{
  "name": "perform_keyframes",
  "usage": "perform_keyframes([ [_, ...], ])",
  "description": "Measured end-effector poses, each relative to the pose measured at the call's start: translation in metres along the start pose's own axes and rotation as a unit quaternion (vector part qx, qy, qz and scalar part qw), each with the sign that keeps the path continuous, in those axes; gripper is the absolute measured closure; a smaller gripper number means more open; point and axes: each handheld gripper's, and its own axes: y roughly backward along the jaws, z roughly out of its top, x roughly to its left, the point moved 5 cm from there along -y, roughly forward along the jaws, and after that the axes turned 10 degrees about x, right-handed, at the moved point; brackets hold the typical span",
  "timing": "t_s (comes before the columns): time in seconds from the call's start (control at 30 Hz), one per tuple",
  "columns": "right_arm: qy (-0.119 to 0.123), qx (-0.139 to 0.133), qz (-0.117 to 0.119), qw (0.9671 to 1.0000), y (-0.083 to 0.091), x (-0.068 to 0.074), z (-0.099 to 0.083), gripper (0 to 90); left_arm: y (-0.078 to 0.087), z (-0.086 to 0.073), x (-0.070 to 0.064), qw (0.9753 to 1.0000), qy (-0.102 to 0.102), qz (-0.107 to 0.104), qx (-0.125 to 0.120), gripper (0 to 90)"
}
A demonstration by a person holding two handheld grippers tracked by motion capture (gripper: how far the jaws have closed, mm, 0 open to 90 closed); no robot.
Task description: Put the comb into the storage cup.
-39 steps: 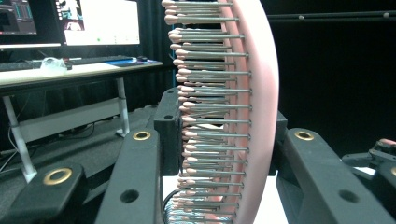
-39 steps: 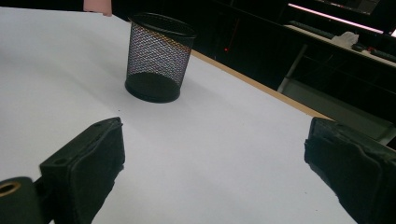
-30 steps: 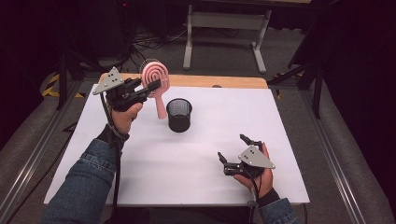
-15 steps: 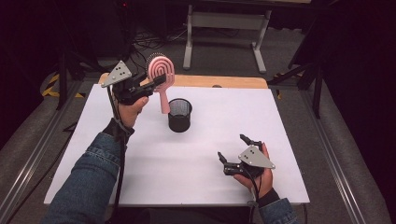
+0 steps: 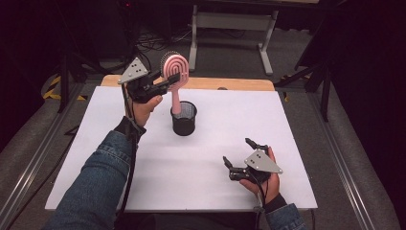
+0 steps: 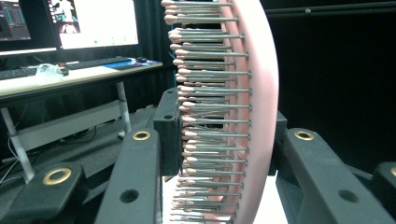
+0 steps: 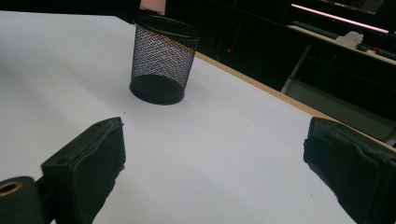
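A pink hairbrush [image 5: 172,68] stands upright in the air, handle down, with my left gripper [image 5: 170,79] shut on its bristled head. In the left gripper view the pads [image 6: 168,126] press the hairbrush [image 6: 254,93] from the bristle side and the back. Its handle end [image 7: 152,4] hangs just over the mouth of a black mesh cup [image 5: 184,120] standing mid-table. My right gripper [image 5: 238,151] rests open near the table's front right, with nothing between its fingers. The right gripper [image 7: 215,168] faces the mesh cup [image 7: 161,60] across bare white surface.
The white table top [image 5: 95,143] has a wooden strip [image 5: 230,84] along its far edge. Beyond it stand a metal desk frame [image 5: 230,24] and cables on the floor. A desk with monitors [image 6: 70,28] lies behind the brush.
My left gripper has moved right with the brush, bringing it upright and its handle over the cup. The right gripper has stayed where it was.
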Motion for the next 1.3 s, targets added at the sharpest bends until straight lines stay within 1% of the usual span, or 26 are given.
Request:
perform_keyframes([
  [0.03, 0.000, 0.000, 0.000, 1.0000, 0.000, 0.000, 0.000, 6.5, -0.003, 0.001, 0.000, 1.0000, -0.001, 0.002, 0.002, 63.6],
  [0.07, 0.000, -0.001, 0.002, 1.0000, 0.000, 0.000, 0.000, 6.5, -0.007, 0.001, -0.001, 1.0000, -0.001, -0.001, 0.004, 63.6],
  [0.1, 0.000, -0.001, 0.002, 1.0000, 0.000, 0.000, 0.000, 6.5, -0.007, 0.001, -0.001, 1.0000, -0.001, -0.001, 0.004, 63.6],
  [0.17, 0.000, -0.001, 0.002, 1.0000, 0.000, 0.000, 0.000, 6.5, -0.011, 0.002, -0.001, 1.0000, -0.005, 0.004, 0.005, 63.6],
  [0.2, -0.001, -0.001, 0.003, 1.0000, -0.001, 0.001, 0.000, 6.5, -0.014, 0.002, -0.001, 1.0000, -0.003, 0.001, 0.007, 63.5],
  [0.23, -0.001, 0.000, 0.004, 1.0000, -0.001, 0.001, 0.000, 6.5, -0.018, 0.002, 0.000, 1.0000, -0.002, 0.004, 0.008, 63.6],
  [0.27, -0.001, 0.000, 0.004, 1.0000, -0.001, 0.001, 0.000, 6.5, -0.018, 0.002, 0.000, 1.0000, -0.002, 0.004, 0.008, 63.6],
  [0.43, 0.001, 0.000, 0.006, 1.0000, -0.001, 0.002, 0.000, 6.5, -0.029, -0.003, -0.001, 0.9998, 0.001, 0.004, 0.020, 63.5],
  [0.53, 0.002, 0.000, 0.007, 1.0000, -0.001, 0.002, 0.000, 6.5, -0.035, -0.006, 0.001, 0.9997, 0.005, 0.006, 0.022, 63.5],
  [0.57, 0.002, 0.000, 0.008, 1.0000, -0.001, 0.002, 0.000, 6.6, -0.036, -0.009, 0.001, 0.9997, 0.010, 0.004, 0.021, 63.6],
  [0.63, 0.003, 0.000, 0.008, 1.0000, -0.002, 0.002, 0.000, 6.6, -0.037, -0.010, 0.001, 0.9998, 0.012, 0.004, 0.018, 63.5],
  [0.77, 0.002, 0.002, 0.009, 1.0000, -0.002, 0.002, 0.000, 6.5, -0.040, -0.016, 0.002, 0.9996, 0.014, 0.004, 0.023, 63.5],
  [0.87, 0.004, 0.002, 0.010, 0.9999, -0.002, 0.003, 0.000, 6.5, -0.043, -0.023, 0.000, 0.9994, 0.023, 0.000, 0.026, 63.6],
  [0.93, 0.004, 0.003, 0.010, 0.9999, -0.002, 0.003, 0.000, 6.5, -0.044, -0.025, 0.001, 0.9994, 0.021, -0.001, 0.028, 63.5],
  [0.97, 0.005, 0.003, 0.011, 0.9999, -0.003, 0.003, 0.000, 6.6, -0.046, -0.029, 0.000, 0.9992, 0.024, -0.001, 0.031, 63.5],
  [1.0, 0.005, 0.003, 0.011, 0.9999, -0.003, 0.003, 0.000, 6.6, -0.046, -0.029, 0.000, 0.9992, 0.024, -0.001, 0.031, 63.5],
  [1.03, 0.006, 0.004, 0.011, 0.9999, -0.003, 0.003, 0.000, 6.6, -0.047, -0.033, 0.000, 0.9991, 0.028, -0.003, 0.031, 63.5],
  [1.17, 0.006, 0.004, 0.011, 0.9999, -0.003, 0.004, 0.000, 6.6, -0.048, -0.039, 0.000, 0.9989, 0.034, -0.005, 0.031, 63.5],
  [1.2, 0.006, 0.005, 0.011, 0.9999, -0.003, 0.004, 0.000, 6.6, -0.048, -0.041, 0.000, 0.9987, 0.036, -0.007, 0.034, 63.5],
  [1.3, 0.006, 0.006, 0.012, 0.9999, -0.004, 0.004, -0.001, 6.6, -0.049, -0.048, 0.000, 0.9984, 0.044, -0.010, 0.034, 63.5],
])
